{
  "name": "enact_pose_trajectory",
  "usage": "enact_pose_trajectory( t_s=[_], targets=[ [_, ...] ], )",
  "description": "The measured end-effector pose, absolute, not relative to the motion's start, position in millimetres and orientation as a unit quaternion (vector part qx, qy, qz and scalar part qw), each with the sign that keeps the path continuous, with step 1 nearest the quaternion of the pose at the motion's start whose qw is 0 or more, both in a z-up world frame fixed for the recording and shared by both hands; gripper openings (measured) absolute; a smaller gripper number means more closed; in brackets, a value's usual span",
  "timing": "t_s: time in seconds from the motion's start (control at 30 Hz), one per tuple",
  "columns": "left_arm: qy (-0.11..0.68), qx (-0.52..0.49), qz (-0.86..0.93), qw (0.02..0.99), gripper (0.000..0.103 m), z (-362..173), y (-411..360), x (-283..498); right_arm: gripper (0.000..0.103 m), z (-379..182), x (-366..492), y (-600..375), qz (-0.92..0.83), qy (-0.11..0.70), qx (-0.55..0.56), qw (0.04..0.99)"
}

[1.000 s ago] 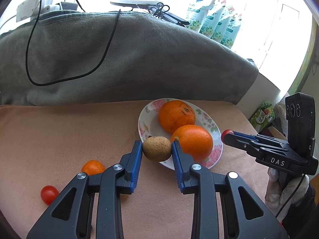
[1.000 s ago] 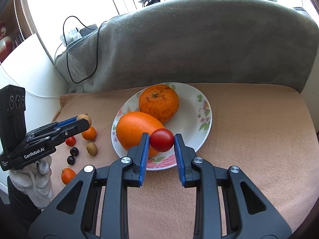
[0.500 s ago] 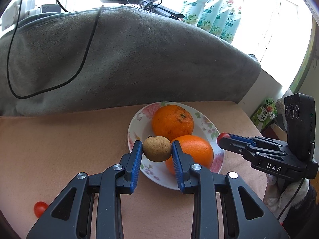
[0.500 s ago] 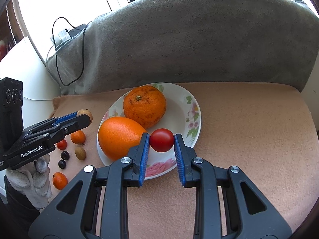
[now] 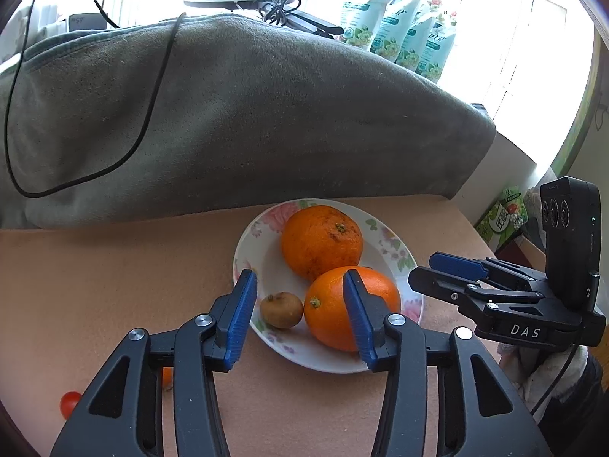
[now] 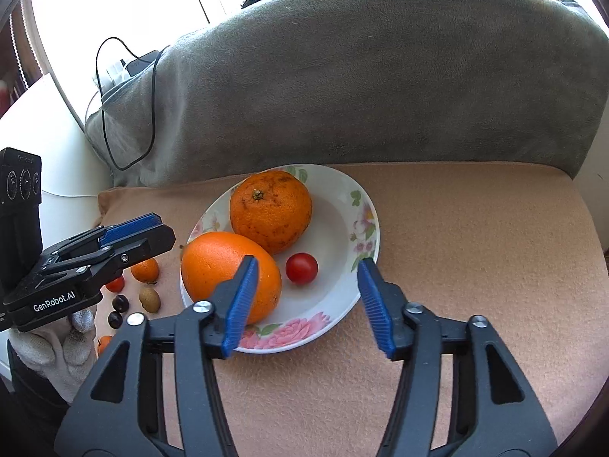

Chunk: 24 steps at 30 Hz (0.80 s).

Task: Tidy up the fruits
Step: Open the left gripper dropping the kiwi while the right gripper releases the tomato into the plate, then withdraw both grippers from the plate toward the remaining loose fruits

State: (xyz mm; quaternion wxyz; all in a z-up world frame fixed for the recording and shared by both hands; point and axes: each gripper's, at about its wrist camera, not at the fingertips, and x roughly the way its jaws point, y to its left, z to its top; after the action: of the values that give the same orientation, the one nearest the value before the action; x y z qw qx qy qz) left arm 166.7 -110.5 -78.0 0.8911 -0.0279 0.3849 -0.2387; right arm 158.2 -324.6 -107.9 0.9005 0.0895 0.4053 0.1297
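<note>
A floral plate (image 5: 266, 224) (image 6: 361, 205) holds two oranges (image 5: 321, 242) (image 6: 224, 262). My left gripper (image 5: 300, 316) is open above the plate's near side; a small brown fruit (image 5: 281, 309) lies on the plate below its jaws. My right gripper (image 6: 304, 297) is open over the plate; a cherry tomato (image 6: 301, 268) lies on the plate beyond its jaws. Each gripper shows from the side in the other's view, the right gripper (image 5: 434, 266) and the left gripper (image 6: 152, 228).
Several small fruits lie on the tan cloth left of the plate: a small orange (image 6: 145, 269), a brown fruit (image 6: 149, 299), dark ones (image 6: 120, 303), and a red tomato (image 5: 69, 403). A grey blanket (image 5: 247, 114) with a black cable (image 5: 152, 87) rises behind.
Both grippers opened. The left let the brown fruit go onto the plate, the right let the cherry tomato go onto the plate. Both moved nearer over the plate.
</note>
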Motion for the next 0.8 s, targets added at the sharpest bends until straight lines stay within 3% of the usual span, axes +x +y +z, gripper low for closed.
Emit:
enact_pose_trajectory(
  t_s=[0.07, 0.13, 0.33, 0.8],
  targets=[
    [0.383, -0.027, -0.236, 0.893, 0.048, -77, -110, 166, 0.064, -106, 157, -323, 0.130, 0.403, 0.085, 0.902],
    [0.382, -0.029, -0.234, 0.894, 0.063, -76, -109, 166, 0.070, -104, 156, -321, 0.130, 0.401, 0.081, 0.903],
    [0.373, -0.023, -0.224, 0.900, 0.074, -71, -109, 162, 0.085, -101, 152, -320, 0.127, 0.393, 0.079, 0.907],
    [0.368, -0.019, -0.218, 0.904, 0.075, -64, -108, 154, 0.092, -96, 144, -318, 0.122, 0.388, 0.076, 0.910]
  ],
)
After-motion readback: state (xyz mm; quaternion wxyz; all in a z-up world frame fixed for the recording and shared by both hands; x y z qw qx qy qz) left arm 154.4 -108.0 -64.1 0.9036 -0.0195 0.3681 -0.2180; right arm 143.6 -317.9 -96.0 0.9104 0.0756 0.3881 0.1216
